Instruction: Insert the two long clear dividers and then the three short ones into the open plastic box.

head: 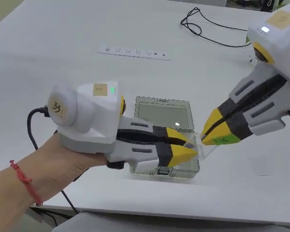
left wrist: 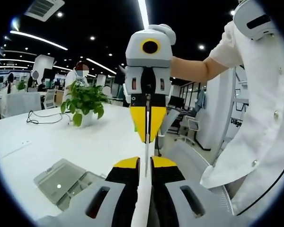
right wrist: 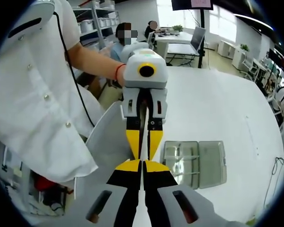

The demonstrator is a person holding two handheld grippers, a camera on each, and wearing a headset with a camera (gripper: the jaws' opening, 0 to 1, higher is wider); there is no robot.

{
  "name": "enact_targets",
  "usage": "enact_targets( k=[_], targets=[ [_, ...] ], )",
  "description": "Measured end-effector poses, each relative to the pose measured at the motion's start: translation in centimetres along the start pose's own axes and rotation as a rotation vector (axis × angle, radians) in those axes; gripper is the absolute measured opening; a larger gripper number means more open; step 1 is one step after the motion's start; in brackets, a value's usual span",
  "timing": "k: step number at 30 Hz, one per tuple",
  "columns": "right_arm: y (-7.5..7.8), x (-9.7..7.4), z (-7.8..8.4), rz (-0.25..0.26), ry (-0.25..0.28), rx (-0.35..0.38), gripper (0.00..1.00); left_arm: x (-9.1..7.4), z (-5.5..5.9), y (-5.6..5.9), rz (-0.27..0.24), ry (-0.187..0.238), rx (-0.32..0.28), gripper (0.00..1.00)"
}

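The open clear plastic box (head: 165, 112) lies on the white table, lid flat at the back and base (head: 188, 169) in front. Just above the base's right end, my left gripper (head: 192, 150) and right gripper (head: 206, 137) meet tip to tip. Both are shut on one small clear divider (head: 206, 146) held between them. In the left gripper view the divider (left wrist: 146, 153) shows edge-on as a thin line running from my own jaws (left wrist: 145, 164) to the right gripper (left wrist: 146, 132). The right gripper view shows my jaws (right wrist: 142, 166) facing the left gripper (right wrist: 142, 144), with the box (right wrist: 210, 163) to the right.
A white power strip (head: 133, 51) lies across the table behind the box, and a black cable (head: 203, 30) loops at the back right. The table's front edge (head: 174, 210) runs just below the box. A potted plant (left wrist: 85, 101) stands farther off.
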State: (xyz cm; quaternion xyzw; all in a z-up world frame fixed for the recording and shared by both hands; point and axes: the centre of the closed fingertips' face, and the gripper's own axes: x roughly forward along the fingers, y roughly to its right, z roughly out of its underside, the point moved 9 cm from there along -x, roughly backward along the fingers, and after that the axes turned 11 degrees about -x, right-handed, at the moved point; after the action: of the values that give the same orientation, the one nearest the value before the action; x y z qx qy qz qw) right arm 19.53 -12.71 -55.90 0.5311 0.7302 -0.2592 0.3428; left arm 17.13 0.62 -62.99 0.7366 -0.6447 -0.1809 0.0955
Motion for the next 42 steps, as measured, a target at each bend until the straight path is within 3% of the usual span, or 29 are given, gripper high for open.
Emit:
enact_targets(
  k=[13, 24, 35, 42],
  targets=[
    [0.5, -1.1, -0.2, 0.051, 0.019, 0.008, 0.03, -1.2, 0.7, -0.6, -0.063, -0.012, -0.01, 0.17],
    [1.5, -1.7, 0.5, 0.106, 0.005, 0.018, 0.03, -3.3, 1.8, -1.6, -0.151, -0.012, -0.014, 0.32],
    [3.7, -1.1, 1.2, 0.156, -0.008, 0.024, 0.03, -5.2, 2.8, -2.3, -0.226, -0.013, -0.019, 0.55],
    [5.2, 0.8, 2.0, 0.182, -0.006, 0.035, 0.03, -6.0, 3.6, -2.9, -0.258, -0.032, -0.017, 0.71]
  ],
)
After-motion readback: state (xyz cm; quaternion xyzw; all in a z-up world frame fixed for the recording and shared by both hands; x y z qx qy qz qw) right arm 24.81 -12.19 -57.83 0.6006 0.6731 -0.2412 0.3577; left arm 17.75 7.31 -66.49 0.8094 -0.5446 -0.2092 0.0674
